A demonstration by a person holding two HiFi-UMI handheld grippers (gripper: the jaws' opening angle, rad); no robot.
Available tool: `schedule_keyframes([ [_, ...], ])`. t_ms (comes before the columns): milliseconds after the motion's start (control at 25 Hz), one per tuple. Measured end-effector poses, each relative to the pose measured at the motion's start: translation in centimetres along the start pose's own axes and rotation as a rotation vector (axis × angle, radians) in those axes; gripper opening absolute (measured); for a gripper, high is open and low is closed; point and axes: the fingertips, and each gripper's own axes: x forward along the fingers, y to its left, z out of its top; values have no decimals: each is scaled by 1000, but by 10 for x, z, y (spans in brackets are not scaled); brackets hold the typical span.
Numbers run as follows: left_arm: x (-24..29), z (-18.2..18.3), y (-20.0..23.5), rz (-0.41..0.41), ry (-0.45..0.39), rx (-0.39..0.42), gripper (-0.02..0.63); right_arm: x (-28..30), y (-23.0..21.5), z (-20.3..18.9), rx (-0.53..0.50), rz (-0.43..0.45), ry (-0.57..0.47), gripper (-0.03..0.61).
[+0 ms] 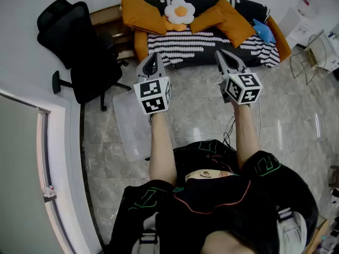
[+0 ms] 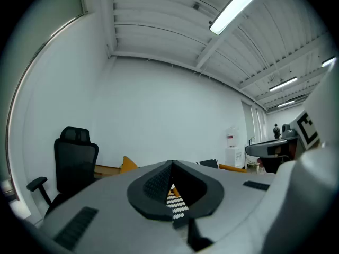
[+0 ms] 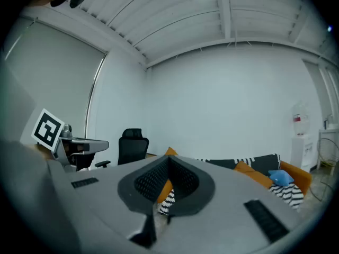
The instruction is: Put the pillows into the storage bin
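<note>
Several orange pillows point(image 1: 140, 14) point(image 1: 233, 24), a white flower-shaped pillow point(image 1: 180, 10) and a small blue pillow point(image 1: 263, 30) lie on a black-and-white striped sofa point(image 1: 212, 42) at the far side of the room. A clear plastic storage bin point(image 1: 130, 125) stands on the floor beside the person's left arm. My left gripper point(image 1: 153, 57) point(image 2: 172, 163) and right gripper point(image 1: 220, 53) point(image 3: 168, 157) are held level side by side, pointing at the sofa and short of it. Both are shut with nothing between the jaws. The right gripper view shows an orange pillow point(image 3: 253, 174) and the blue pillow point(image 3: 279, 177).
A black office chair point(image 1: 85, 52) stands left of the sofa, close to the bin. A wooden shelf point(image 1: 108, 20) sits behind it. A wire rack point(image 1: 310, 60) and white items stand at the right. A white door frame point(image 1: 50, 157) runs along the left.
</note>
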Motion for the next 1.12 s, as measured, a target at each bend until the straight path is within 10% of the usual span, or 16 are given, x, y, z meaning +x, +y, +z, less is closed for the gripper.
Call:
schedule_keyframes([
  [1120, 64, -81, 17, 55, 174, -100, -3, 68, -26, -75, 97, 80, 145, -3],
])
